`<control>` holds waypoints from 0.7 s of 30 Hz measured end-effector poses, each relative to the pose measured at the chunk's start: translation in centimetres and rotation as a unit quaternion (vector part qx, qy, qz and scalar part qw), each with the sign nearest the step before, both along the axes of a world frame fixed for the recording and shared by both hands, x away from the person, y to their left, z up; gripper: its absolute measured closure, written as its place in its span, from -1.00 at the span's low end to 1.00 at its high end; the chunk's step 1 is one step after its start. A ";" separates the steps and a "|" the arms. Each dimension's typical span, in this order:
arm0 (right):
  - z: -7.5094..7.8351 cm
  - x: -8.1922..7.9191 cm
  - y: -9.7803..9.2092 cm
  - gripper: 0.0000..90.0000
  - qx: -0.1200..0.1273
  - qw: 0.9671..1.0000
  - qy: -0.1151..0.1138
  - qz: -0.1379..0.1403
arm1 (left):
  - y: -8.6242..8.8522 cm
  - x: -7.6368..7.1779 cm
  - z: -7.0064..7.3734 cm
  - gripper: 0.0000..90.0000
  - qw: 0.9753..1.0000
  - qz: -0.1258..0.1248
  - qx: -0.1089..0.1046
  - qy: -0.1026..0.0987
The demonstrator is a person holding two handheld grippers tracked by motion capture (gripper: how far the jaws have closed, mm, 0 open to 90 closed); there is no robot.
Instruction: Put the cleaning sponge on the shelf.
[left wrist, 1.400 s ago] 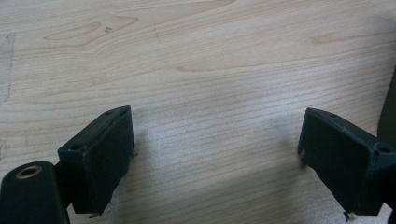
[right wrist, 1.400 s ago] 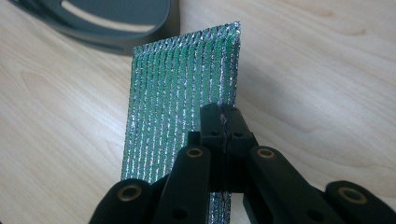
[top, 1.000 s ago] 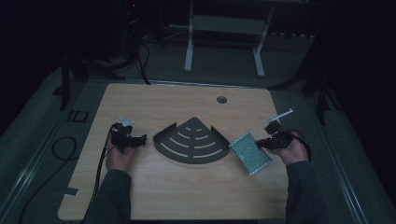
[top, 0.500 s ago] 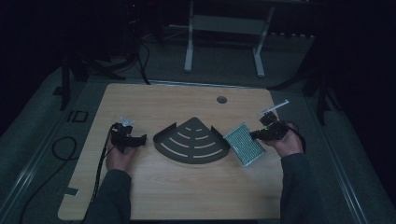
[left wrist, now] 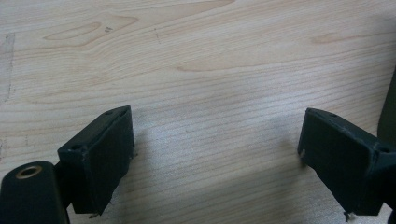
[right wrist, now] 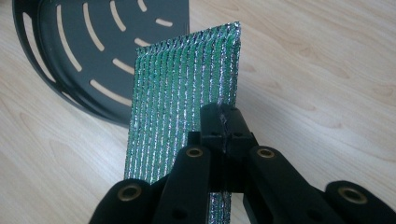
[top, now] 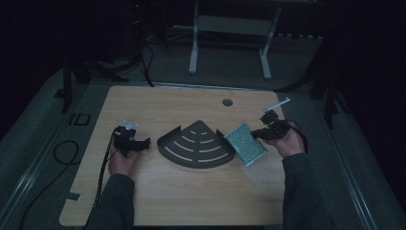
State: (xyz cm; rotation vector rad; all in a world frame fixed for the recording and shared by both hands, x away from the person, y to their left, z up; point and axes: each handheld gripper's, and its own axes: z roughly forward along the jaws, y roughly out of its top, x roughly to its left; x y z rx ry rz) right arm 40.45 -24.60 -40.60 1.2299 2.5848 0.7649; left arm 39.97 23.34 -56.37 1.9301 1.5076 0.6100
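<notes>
Between the closed jaws of the right gripper (right wrist: 223,122), a green, silver-threaded mesh pad (right wrist: 187,98) is pinched at its edge.

The pad is held tilted above the tabletop (top: 191,201), its far end just beside the right corner of a dark fan-shaped tray (top: 196,143) with curved slots; whether the two touch cannot be told. The tray is set flat near the middle of the tabletop. At the tray's left, the left gripper (left wrist: 215,144) is rested low over bare wood with its jaws spread wide and nothing between them. In the high view, each gripper is gripped by a hand, with grey sleeves entering from the bottom edge.
</notes>
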 end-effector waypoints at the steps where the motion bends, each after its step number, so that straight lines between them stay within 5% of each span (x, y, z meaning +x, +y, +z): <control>1: 0.0 0.1 0.2 0.99 -0.001 1.000 0.000 0.001 | 0.0 0.0 0.0 -0.75 1.000 0.000 0.000 0.000; 21: -0.2 1.9 2.2 0.99 -0.002 1.000 -0.005 0.007 | 0.0 0.0 0.0 -0.75 1.000 0.000 0.001 0.000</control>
